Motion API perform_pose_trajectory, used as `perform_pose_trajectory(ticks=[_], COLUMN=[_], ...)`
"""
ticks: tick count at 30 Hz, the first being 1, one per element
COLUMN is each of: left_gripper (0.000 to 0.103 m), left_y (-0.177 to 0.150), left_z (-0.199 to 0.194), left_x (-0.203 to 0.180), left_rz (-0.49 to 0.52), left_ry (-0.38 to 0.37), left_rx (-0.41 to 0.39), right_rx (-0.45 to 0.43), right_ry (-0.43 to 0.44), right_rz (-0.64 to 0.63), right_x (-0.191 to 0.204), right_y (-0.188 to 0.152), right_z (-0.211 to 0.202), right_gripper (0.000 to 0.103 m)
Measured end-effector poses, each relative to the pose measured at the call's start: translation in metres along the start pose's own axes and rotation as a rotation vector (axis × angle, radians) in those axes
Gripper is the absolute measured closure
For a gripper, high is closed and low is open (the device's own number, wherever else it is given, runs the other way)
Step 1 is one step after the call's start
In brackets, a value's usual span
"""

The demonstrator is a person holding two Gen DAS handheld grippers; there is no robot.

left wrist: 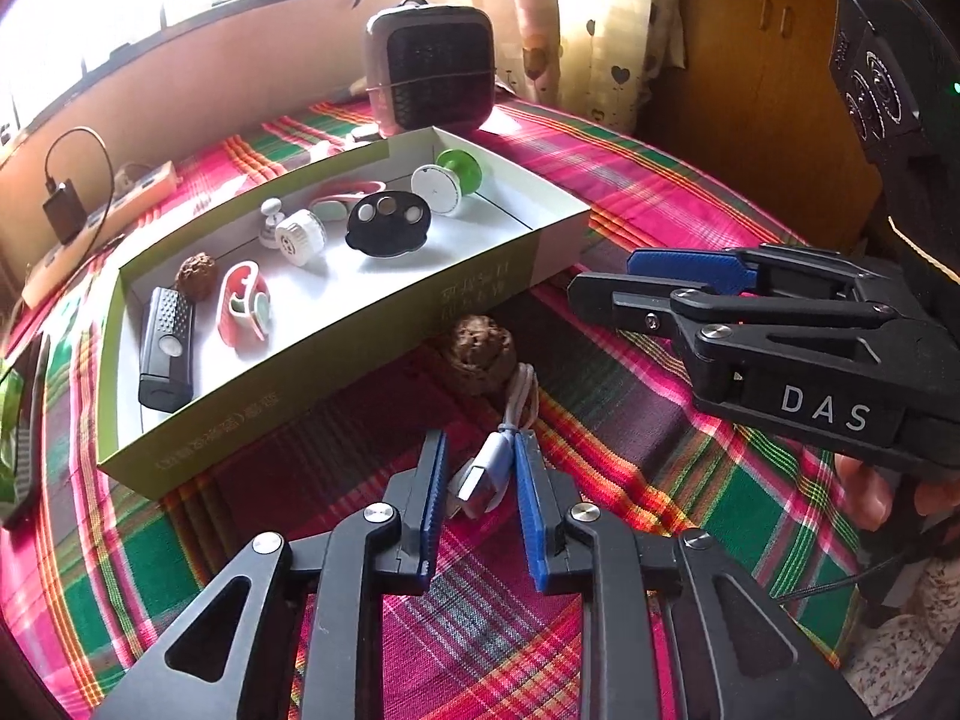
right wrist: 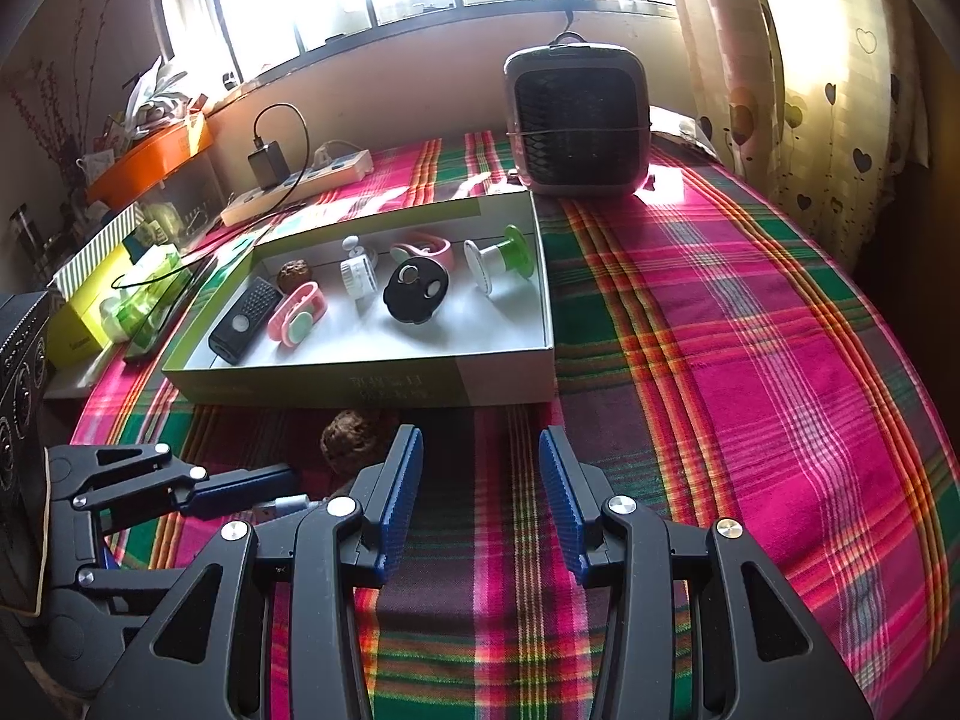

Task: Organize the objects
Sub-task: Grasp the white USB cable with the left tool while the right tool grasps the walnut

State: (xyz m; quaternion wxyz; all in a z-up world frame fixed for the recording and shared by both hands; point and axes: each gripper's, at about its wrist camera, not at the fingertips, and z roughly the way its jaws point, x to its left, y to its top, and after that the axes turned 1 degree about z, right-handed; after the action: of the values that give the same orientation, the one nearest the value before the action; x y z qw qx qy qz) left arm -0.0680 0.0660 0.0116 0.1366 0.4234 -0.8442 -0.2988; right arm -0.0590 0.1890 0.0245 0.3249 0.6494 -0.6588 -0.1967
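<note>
Closing on: the USB cable point(left wrist: 492, 462), a small bundled white lead lying on the plaid-covered table point(left wrist: 660, 192) near its front edge, just in front of the box point(left wrist: 336, 354).
Left gripper point(left wrist: 477, 480): narrow, its blue pads either side of the metal plug end; the right pad looks to touch the cable, but I cannot tell whether both press.
Right gripper point(right wrist: 480, 504): part open, empty, hovering over bare cloth to the right of the box's front corner.
Cable axis: long axis runs front to back, plug toward the table's front edge, looped cord toward the walnut point(left wrist: 483, 354) behind it.
Doing it well: squeeze across the plug body rather than the loose loops, so the bundle lifts as one.
Watch for: the walnut just behind, which a nudge could roll.
Destination: probably the box, beside the black holder point(left wrist: 387, 225).
</note>
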Motion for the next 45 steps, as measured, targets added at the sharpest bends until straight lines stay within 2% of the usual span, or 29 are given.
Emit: perform_pose_trajectory(ticks=[7,14,23,25,29,32,35,45], left_gripper=[0.088,0.088,0.088,0.088,0.088,0.088,0.088,0.088], left_y=[-0.007,-0.022,-0.037,-0.039,-0.042,-0.042,-0.043,-0.041], left_z=[-0.005,-0.017,-0.028,-0.030,-0.031,-0.031,-0.030,-0.029], left_x=[0.002,0.010,0.036,0.044,0.054,0.060,0.063,0.065], left_rz=[-0.010,-0.051,-0.187,-0.224,-0.260,-0.290,-0.299,-0.309], left_ry=[0.002,0.018,0.130,0.130,0.187,0.189,0.193,0.209], left_rx=[-0.007,-0.015,-0.027,-0.035,-0.036,-0.042,-0.047,-0.046], right_rx=[-0.001,0.005,0.008,0.008,0.008,0.009,0.016,0.075], right_ry=[-0.002,0.009,0.047,0.059,0.079,0.084,0.093,0.065], right_rz=[-0.009,-0.024,-0.043,-0.047,-0.052,-0.061,-0.064,-0.091], right_x=[0.004,0.012,0.024,0.026,0.030,0.034,0.036,0.046], right_y=[0.000,-0.001,-0.005,-0.005,-0.006,-0.007,-0.007,-0.005], right_z=[-0.001,0.000,0.003,0.004,0.005,0.007,0.009,0.025], right_gripper=[0.061,0.061,0.061,0.061,0.061,0.059,0.053,0.053])
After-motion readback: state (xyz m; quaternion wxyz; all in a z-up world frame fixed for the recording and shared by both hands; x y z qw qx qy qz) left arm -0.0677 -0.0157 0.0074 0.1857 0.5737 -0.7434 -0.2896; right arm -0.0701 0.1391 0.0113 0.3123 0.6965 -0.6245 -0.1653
